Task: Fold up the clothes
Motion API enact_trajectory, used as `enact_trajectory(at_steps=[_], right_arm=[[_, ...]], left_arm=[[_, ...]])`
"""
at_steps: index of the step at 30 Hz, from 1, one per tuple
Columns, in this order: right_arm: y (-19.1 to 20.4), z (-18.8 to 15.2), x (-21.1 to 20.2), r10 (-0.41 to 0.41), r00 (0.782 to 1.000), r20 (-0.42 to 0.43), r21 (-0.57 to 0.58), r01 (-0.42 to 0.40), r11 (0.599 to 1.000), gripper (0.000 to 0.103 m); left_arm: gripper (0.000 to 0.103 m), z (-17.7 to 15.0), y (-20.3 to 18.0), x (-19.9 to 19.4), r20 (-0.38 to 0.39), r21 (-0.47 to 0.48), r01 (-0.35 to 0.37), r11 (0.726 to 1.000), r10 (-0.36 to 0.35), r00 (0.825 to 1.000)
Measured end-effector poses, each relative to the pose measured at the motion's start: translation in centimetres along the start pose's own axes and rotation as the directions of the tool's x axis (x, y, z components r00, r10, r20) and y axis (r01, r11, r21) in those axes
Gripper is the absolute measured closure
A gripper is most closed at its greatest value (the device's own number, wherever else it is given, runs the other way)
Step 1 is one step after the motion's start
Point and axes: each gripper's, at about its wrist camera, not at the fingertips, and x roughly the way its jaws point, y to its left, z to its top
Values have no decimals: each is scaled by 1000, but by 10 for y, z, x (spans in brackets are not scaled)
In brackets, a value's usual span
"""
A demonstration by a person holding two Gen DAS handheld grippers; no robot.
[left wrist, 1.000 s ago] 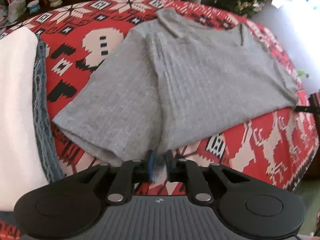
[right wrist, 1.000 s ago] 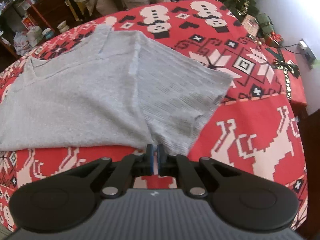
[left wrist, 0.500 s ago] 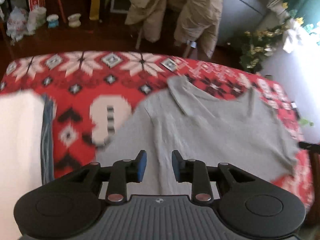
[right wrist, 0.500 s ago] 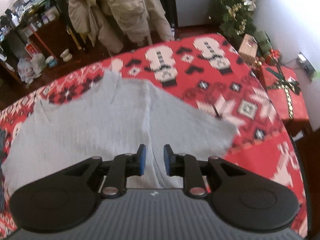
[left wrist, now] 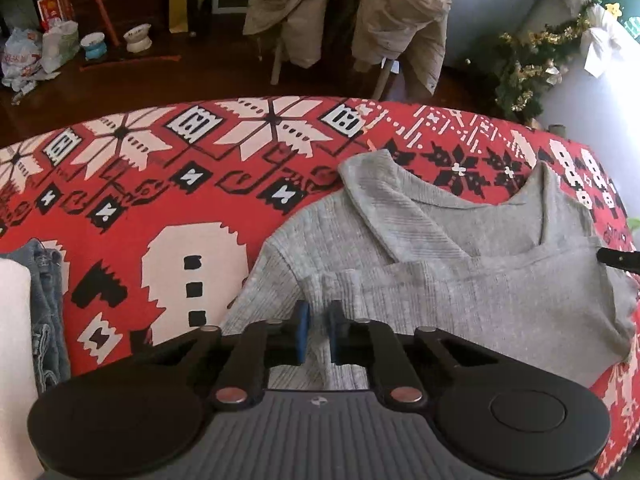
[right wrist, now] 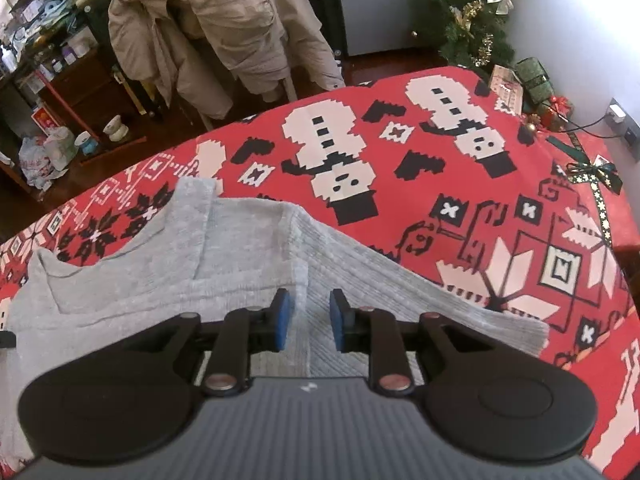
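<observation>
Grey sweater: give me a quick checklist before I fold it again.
1. Left gripper open, holding nothing: ok.
2. Right gripper open, holding nothing: ok.
3. Grey sweater has its hem folded up across the body: ok.
4. Both sleeves still spread outward: not ok.
5. Sweater wholly on the red cloth: near edge hidden, cannot tell.
6. Folded pile clear of the sweater: ok.

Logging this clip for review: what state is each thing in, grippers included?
left gripper: open, over the shirt, gripping nothing.
right gripper: open, over the shirt, gripping nothing.
grey shirt: flat on the cloth, hem folded up to the collar, sleeves still spread out.
jeans: folded, under a white garment.
white garment: folded, on top of the jeans.
tablecloth: spread flat.
</observation>
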Motion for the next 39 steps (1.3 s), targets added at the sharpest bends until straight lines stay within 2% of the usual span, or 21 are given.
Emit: enact_trajectory(at_steps=[2,4,5,6,11,16,20,21,22,23,27,31,35,39], right_arm=[[3,2,5,1,1000,1,-20,-1,1000,76],[5,4,8,3,1000,6,-39,-2,999,79],[7,5,8,-3,1000,11,-57,4,998,93],[9,6,6,-5,1000,19,-69,6,998,100],[14,9,-11,-5,997,76,-97,12,995,100],[6,7,-6,-17,997,74,-67,22,997,100],[1,2,3,-31,997,65,-56,35,998,95],[0,1,3,-35,997,67,-56,39,998,84],[-1,0,1,-41,997,72,-52,45,998,79],[-2,0,-3,-42,996,84,-46,46,998,78],[8,-3,-25,-20,992,124,-96,32,995,78],[38,-9,-33,62,995,83,-259,-38,965,78],[69,-16,-25,176,984,-15,-328,-172,929,79],[98,-48,-31,234,970,-71,-340,-244,908,78]], left_arm=[[99,-1,-4,-6,25,15,-22,1000,22,999],[99,-1,-9,-14,57,33,-50,998,48,997],[100,-2,-11,-19,75,43,-64,997,61,995],[100,-1,-13,-23,94,53,-78,996,72,993],[100,3,-22,-36,158,113,-118,987,99,982],[99,-1,-20,-12,119,141,-153,978,137,983],[90,-7,-18,-1,97,147,-171,974,158,983],[87,-7,-17,-3,99,140,-166,976,153,983],[79,-8,-16,-7,100,127,-155,980,143,985],[76,-9,-14,-12,106,111,-149,983,137,985],[76,-15,-15,-35,131,60,-150,987,141,981],[76,-31,-36,-52,125,64,-59,996,50,991],[78,-54,-73,-44,77,145,36,989,-48,996],[80,-82,-109,-26,48,273,69,960,-86,995]])
